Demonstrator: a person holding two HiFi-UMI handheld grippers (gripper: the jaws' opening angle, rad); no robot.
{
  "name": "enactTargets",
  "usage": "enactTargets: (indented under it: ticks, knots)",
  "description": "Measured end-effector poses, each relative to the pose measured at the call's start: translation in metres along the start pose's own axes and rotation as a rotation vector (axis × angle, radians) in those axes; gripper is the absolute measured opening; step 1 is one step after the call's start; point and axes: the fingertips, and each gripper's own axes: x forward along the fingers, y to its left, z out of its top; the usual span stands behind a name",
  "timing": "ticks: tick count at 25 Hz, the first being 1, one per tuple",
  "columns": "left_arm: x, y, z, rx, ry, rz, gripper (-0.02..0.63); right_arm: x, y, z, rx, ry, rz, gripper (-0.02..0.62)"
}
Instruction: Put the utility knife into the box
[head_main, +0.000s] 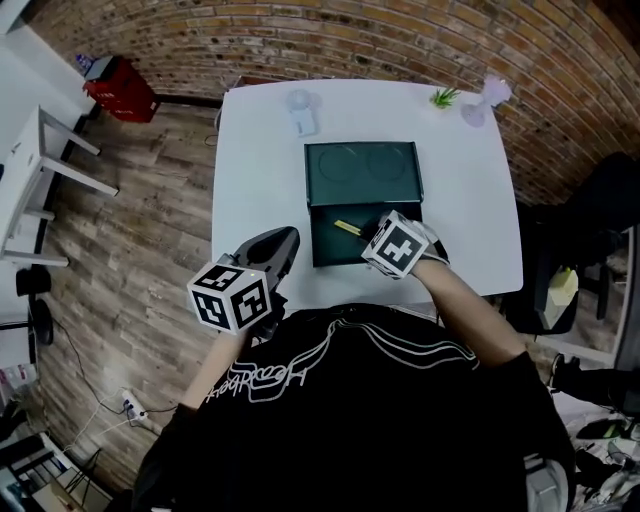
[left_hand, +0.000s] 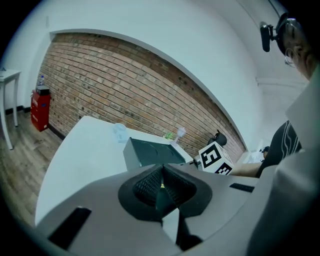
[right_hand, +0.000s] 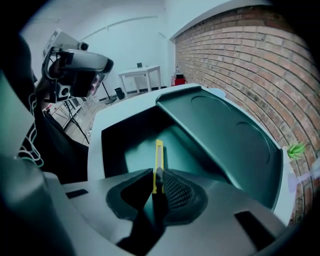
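Observation:
A dark green box stands open in the middle of the white table, its lid tipped back on the far side. My right gripper is over the box's open front part, pointing steeply down, and is shut on a yellow utility knife. In the right gripper view the utility knife sticks out past the right gripper toward the box floor. My left gripper hovers at the table's near edge, left of the box. In its own view the left gripper is shut with nothing held.
At the table's far edge are a clear cup, a small green plant and a pale purple stand. A red case sits on the wooden floor at the left, a black chair at the right.

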Motion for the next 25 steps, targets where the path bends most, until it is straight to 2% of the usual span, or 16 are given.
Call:
enactTargets:
  ticks: [4, 11, 14, 16, 18, 22, 25]
  knots:
    - [-0.001, 0.003, -0.004, -0.013, -0.002, 0.012, 0.035, 0.009, -0.005, -0.014, -0.033, 0.093, -0.023, 0.069]
    - [-0.007, 0.004, -0.003, -0.017, -0.006, 0.016, 0.035, 0.011, -0.003, -0.018, -0.05, 0.115, -0.032, 0.073]
    - [-0.008, 0.004, -0.002, -0.012, 0.001, 0.011, 0.035, 0.011, 0.001, -0.011, -0.024, 0.068, 0.003, 0.103]
    - [-0.011, 0.005, -0.005, -0.014, 0.01, 0.006, 0.035, 0.009, 0.003, -0.006, 0.013, 0.034, 0.027, 0.148]
    - [-0.015, 0.008, -0.006, -0.02, 0.017, 0.003, 0.035, 0.003, 0.0, -0.002, 0.06, 0.003, 0.019, 0.179]
    - [-0.026, 0.011, -0.005, -0.02, 0.028, -0.001, 0.037, -0.017, -0.002, 0.003, 0.173, -0.079, 0.004, 0.208]
    - [-0.031, 0.01, -0.003, -0.01, 0.04, -0.007, 0.035, -0.035, 0.003, 0.014, 0.234, -0.177, 0.007, 0.215]
